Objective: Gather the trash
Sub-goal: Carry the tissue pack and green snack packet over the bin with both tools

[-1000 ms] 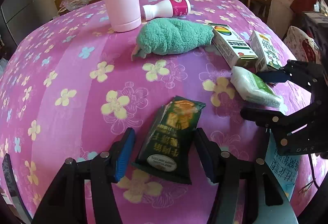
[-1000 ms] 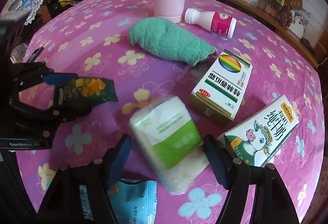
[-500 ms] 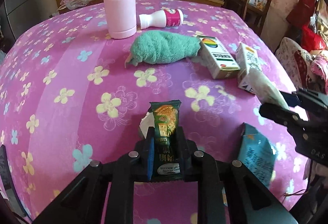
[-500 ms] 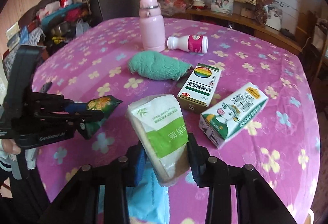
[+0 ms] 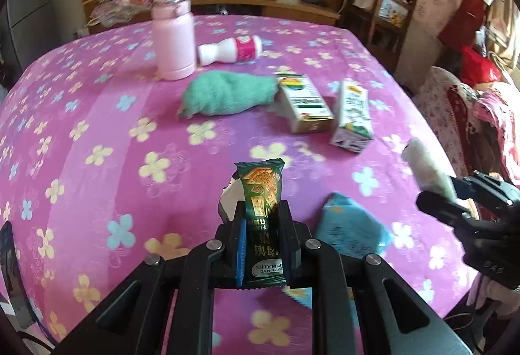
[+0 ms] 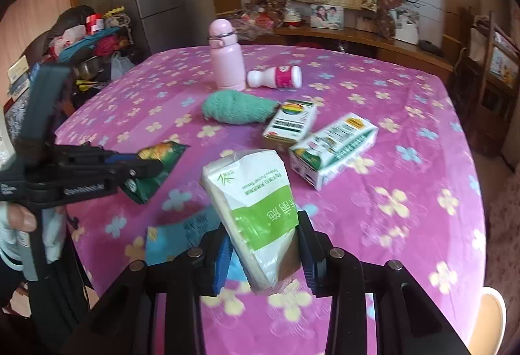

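Biscuit wrapper sits pinched between the fingers of my left gripper, its dark green top sticking up past the pads and its printed end hanging just behind them. It is lifted off the table, held above the pink flowered cloth near the front edge. My right gripper is clamped on a tissue pack, white with a green band, which stands tilted between the blue pads and is also clear of the cloth. From the left camera I see that same pack poking out of the right gripper at the far right side.

A blue packet lies flat on the cloth between my two grippers, close to the near edge. Further back, a green towel lies bunched up, touching a box with a rainbow mark. A milk carton lies on its side just beside that box. Behind the towel a pink flask stands upright, and a small white bottle with a pink label lies on its side right next to it.
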A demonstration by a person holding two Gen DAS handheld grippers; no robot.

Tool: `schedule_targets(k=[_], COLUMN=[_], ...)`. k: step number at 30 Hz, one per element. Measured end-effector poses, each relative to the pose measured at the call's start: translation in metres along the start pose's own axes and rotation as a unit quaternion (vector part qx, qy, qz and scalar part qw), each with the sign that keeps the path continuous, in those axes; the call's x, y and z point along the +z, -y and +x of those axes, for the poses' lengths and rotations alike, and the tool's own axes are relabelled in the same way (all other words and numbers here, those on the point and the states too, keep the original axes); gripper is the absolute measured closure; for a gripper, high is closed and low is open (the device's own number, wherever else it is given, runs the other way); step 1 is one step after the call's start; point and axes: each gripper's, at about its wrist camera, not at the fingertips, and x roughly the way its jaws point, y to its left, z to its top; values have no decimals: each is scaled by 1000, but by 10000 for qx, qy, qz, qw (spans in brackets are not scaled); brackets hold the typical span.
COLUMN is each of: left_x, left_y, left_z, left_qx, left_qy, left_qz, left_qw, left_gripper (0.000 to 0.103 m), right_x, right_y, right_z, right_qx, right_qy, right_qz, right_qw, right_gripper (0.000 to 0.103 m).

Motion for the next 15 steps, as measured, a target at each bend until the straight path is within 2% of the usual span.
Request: schedule_targets(k=[15], left_x=[1], left_y=[120], left_z=[-13], left_qx=[-610], left_qy=[169], left_qz=[829], left_qw=[9945], left_gripper=[84], right_x=[-52], right_y=[64], right_z=[-68], right_qx=[-713], right_qy=[140], right_qz=[572], right_qw=[9957], right_gripper=[64])
